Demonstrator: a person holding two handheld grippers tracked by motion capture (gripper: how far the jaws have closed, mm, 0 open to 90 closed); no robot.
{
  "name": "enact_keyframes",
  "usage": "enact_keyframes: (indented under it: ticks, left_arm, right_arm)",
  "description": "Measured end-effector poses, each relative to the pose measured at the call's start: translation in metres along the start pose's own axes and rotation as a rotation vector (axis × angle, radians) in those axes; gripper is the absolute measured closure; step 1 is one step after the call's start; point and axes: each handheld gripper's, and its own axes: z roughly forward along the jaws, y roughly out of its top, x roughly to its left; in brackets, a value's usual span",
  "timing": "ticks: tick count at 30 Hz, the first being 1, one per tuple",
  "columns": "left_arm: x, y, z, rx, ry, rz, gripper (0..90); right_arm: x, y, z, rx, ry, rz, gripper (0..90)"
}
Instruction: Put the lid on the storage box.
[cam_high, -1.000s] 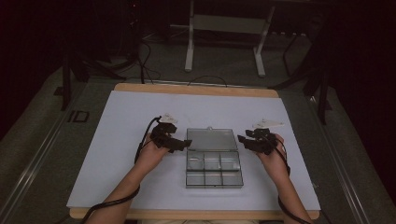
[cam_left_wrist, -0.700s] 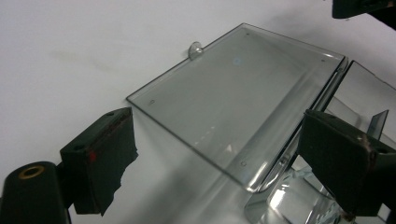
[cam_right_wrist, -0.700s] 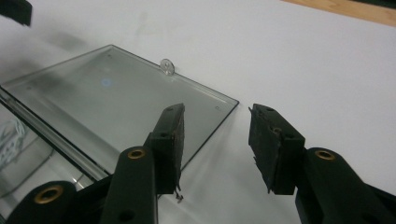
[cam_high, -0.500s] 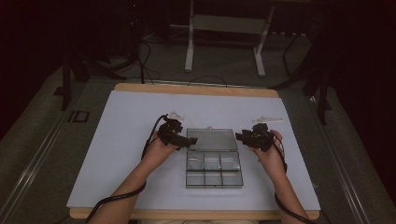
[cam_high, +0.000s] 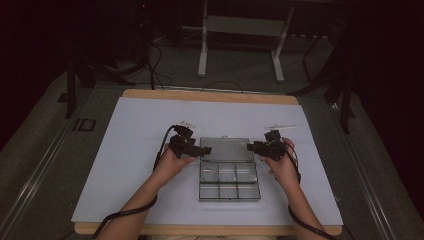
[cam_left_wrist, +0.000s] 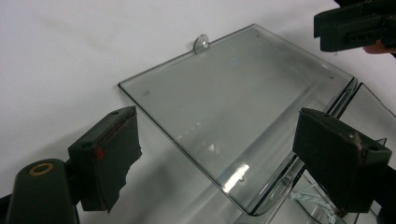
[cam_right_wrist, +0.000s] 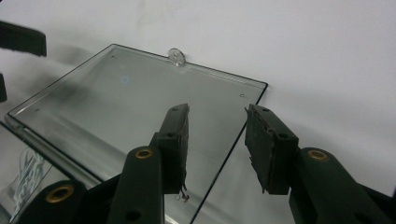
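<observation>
Centrally on the white sheet (cam_high: 135, 150) that covers the wooden table (cam_high: 210, 96) lies one clear plastic compartment box (cam_high: 229, 180), nearer the front edge than the back. Its lid (cam_high: 226, 149) is swung open and lies flat toward the back edge, with one small round hang tab (cam_left_wrist: 201, 43) on its far rim. The tray part shows six compartments, three across in two rows; a small pale item sits in one of them, too blurred to name.

Two grippers flank the lid, one in each hand. The left gripper (cam_high: 200, 149) is at the lid's left edge, its jaws spread wide over the lid's near corner by the hinge, gripping nothing. The right gripper (cam_high: 252, 147) is at the lid's right edge, its jaws parted with a narrower gap, straddling that edge without pinching it. One cable (cam_high: 125, 212) trails from each gripper toward the front edge.
</observation>
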Motion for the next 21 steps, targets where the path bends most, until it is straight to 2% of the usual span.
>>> enact_keyframes:
  ticks: [9, 14, 16, 21]
  left_arm:
    - [0.004, -0.003, 0.010, 0.051, -0.019, -0.049, 22.7]
    - [0.009, -0.004, 0.012, 0.045, -0.056, -0.093, 28.0]
    - [0.010, -0.004, 0.012, 0.049, -0.047, -0.095, 28.6]
    - [0.012, -0.005, 0.015, 0.064, -0.063, -0.117, 29.1]
  right_arm:
    - [-0.003, -0.001, 0.008, 0.040, 0.008, 0.035, 58.0]
    - [-0.004, -0.002, 0.013, 0.054, 0.022, 0.037, 55.8]
    - [-0.004, -0.003, 0.014, 0.061, 0.029, 0.041, 55.1]
    - [-0.004, -0.003, 0.018, 0.077, 0.034, 0.050, 53.7]
